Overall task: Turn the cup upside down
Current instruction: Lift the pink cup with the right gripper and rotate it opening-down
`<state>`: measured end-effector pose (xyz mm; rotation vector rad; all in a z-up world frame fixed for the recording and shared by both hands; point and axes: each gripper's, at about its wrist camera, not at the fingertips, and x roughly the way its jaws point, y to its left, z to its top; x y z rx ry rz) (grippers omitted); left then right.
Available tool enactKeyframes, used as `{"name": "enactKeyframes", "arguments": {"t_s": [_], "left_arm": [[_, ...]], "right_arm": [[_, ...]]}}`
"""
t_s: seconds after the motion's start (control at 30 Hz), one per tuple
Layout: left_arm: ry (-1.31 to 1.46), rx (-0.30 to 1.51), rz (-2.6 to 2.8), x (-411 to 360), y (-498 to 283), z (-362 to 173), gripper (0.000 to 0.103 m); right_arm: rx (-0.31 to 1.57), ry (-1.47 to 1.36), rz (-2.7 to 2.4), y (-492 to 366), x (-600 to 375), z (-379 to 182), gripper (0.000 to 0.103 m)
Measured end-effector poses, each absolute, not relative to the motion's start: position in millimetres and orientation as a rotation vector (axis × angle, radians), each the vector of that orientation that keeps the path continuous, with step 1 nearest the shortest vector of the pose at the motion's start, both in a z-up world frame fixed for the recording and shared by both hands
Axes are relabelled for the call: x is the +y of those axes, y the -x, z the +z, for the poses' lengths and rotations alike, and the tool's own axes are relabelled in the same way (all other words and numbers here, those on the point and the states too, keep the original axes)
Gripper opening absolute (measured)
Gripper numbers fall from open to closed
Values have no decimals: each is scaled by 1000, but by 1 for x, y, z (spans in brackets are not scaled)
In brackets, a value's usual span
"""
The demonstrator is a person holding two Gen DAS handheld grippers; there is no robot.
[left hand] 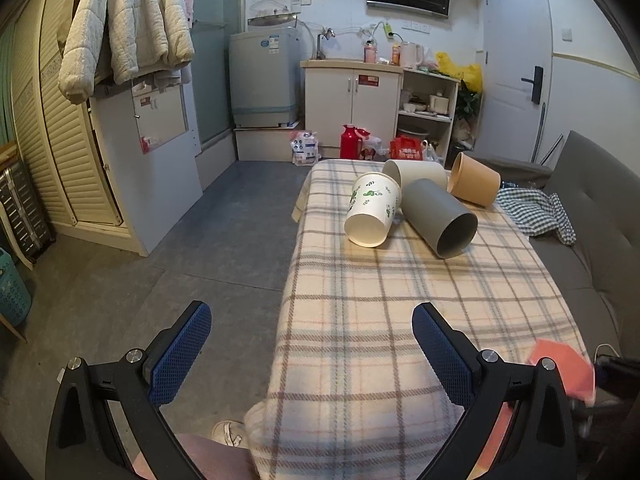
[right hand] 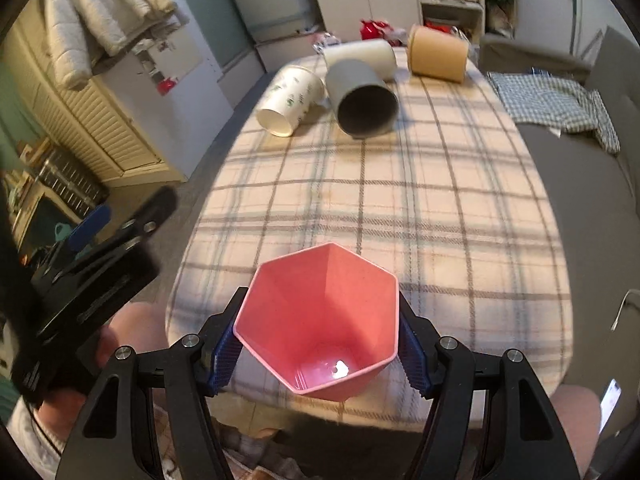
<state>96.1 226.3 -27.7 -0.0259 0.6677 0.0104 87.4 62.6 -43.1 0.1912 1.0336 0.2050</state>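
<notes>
My right gripper (right hand: 318,344) is shut on a pink hexagonal cup (right hand: 320,320), held above the near end of the plaid-covered table (right hand: 400,200) with its mouth facing the camera. The cup shows blurred at the right edge of the left wrist view (left hand: 560,368). My left gripper (left hand: 312,344) is open and empty, over the table's near left edge; it also shows in the right wrist view (right hand: 104,248). At the far end lie a white cup with green print (left hand: 372,210), a grey cup (left hand: 440,222), a cream cup (left hand: 416,172) and a tan cup (left hand: 476,180).
A grey sofa (left hand: 592,240) with a checked cloth (left hand: 536,212) runs along the table's right side. Open floor (left hand: 200,240) lies to the left, with a white cabinet (left hand: 148,152) beyond. My knee (right hand: 132,324) is by the table's near end.
</notes>
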Motion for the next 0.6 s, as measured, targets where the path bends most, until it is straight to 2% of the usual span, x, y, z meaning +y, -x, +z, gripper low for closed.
{"name": "enactKeyframes", "arguments": {"t_s": [0.6], "left_arm": [[38,772,-4,229,-126,-55,103]], "right_arm": [[1046,-238,121,-191,50,-69,64]]}}
